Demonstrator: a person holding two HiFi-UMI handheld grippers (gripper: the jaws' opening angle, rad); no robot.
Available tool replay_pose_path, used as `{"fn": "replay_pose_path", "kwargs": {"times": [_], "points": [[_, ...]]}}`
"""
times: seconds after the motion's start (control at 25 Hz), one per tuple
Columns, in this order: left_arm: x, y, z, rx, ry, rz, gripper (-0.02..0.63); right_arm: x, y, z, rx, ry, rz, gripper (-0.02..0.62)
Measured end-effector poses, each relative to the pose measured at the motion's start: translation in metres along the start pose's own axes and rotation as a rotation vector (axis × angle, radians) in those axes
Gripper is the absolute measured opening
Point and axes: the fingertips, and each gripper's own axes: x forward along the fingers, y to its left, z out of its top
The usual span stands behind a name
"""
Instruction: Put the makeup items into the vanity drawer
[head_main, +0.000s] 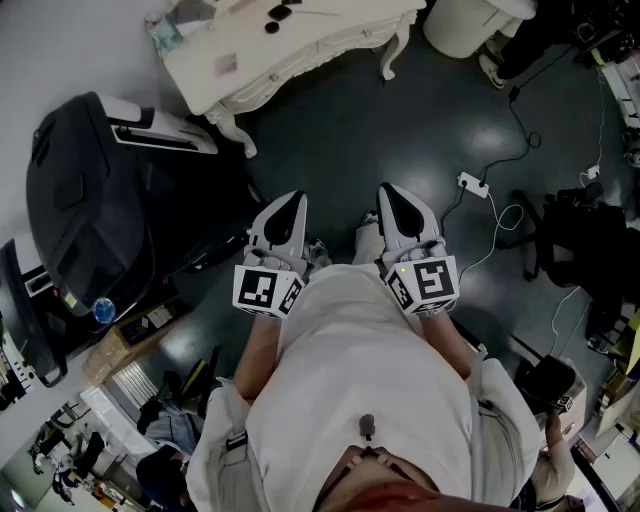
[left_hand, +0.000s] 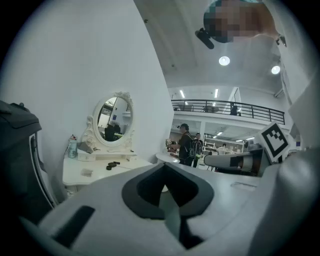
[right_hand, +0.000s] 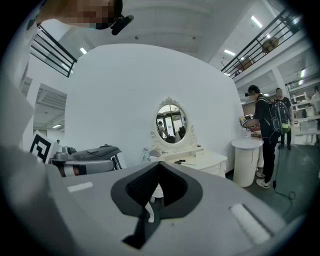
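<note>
The room is a large white hall with a dark glossy floor (head_main: 400, 130) and a railed upper gallery (left_hand: 225, 107). A white vanity table (head_main: 250, 60) stands against the wall, ahead of the person, with an oval mirror (right_hand: 171, 121) on its back edge. The makeup items (head_main: 278, 16) lie on the table top as a few small dark pieces, well apart from both grippers. The views do not show how the drawer stands.

The person stands back from the table, both forearms drawn in against the torso. The left gripper (head_main: 296, 198) and the right gripper (head_main: 389, 191) are held side by side, near each other, pointing towards the table and nearly level. Each gripper's jaws are brought together at the tips, with nothing between them.

A large black machine (head_main: 90, 190) sits to the left of the table. A white round pedestal (head_main: 465, 25) stands to its right, with two people (right_hand: 265, 125) beside it. A power strip (head_main: 472, 184) and loose cables lie on the floor at right.
</note>
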Motion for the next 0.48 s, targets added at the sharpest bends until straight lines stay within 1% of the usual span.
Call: {"fn": "replay_pose_path", "kwargs": {"times": [0.12, 0.24, 0.48], "points": [[-0.025, 0.01, -0.001, 0.001, -0.001, -0.006, 0.005, -0.007, 0.025, -0.007, 0.001, -0.003, -0.015, 0.006], [-0.038, 0.015, -0.004, 0.001, 0.002, -0.011, 0.005, -0.008, 0.037, -0.01, 0.004, 0.003, -0.02, 0.006], [-0.034, 0.011, 0.003, 0.01, -0.017, -0.002, 0.006, -0.013, 0.024, -0.008, 0.012, 0.011, -0.018, 0.006]]}}
